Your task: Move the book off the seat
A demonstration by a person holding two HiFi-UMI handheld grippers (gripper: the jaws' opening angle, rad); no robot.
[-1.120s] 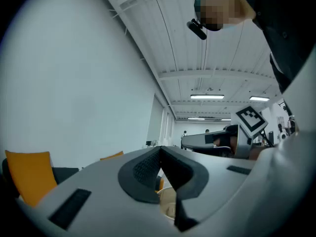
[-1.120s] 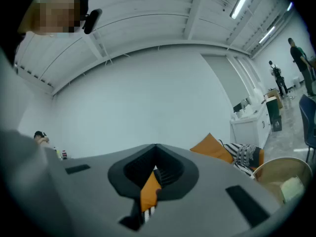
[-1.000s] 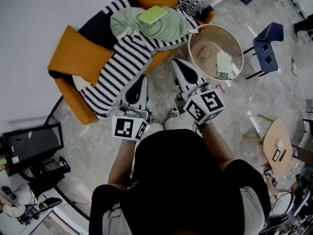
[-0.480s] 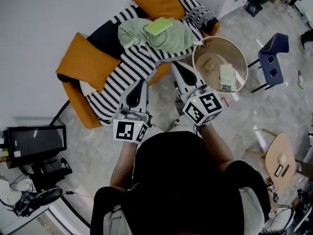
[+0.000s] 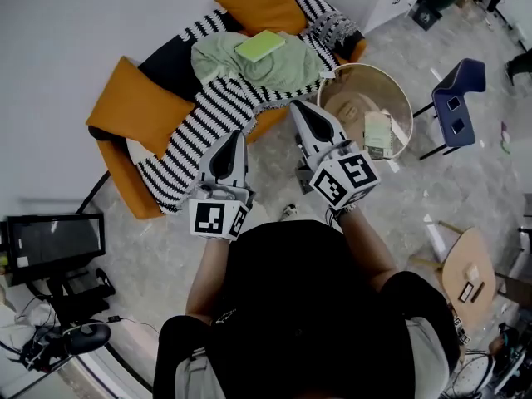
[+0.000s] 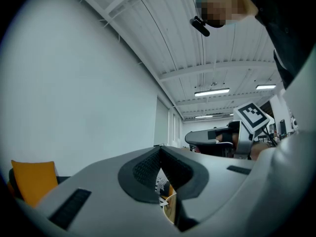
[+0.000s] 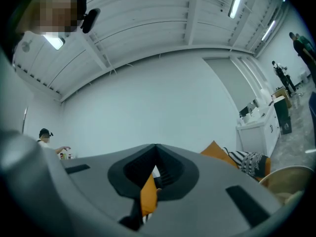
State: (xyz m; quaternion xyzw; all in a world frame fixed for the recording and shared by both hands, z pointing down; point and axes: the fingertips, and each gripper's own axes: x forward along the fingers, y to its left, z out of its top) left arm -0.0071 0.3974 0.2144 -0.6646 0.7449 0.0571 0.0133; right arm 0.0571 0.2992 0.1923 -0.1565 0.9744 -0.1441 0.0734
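Orange was the colour of the seat (image 5: 125, 181), which stood on the far left by the wall. A striped blanket (image 5: 212, 110) lay across it, and a soft green cloth (image 5: 278, 69) was bunched up on top of the blanket. The book (image 5: 259, 46), pale green and flat, lay on that cloth at the far end of the seat. It had not been moved yet, so the job looked to be only at its start.

The left gripper (image 5: 233, 137) was held out level over the floor (image 5: 274, 181), near the front of the seat. Its jaws were pressed together with nothing between them. The right gripper (image 5: 299, 108) was just to its right and a bit farther out, and its jaws were together and empty too. Both pointed towards the seat, well apart from the book. I think they were kept closed because the book was too far off to grab.

A round basket (image 5: 399, 90) stood on the floor just right of the seat. It might be a good place for the book, but that was only a guess.
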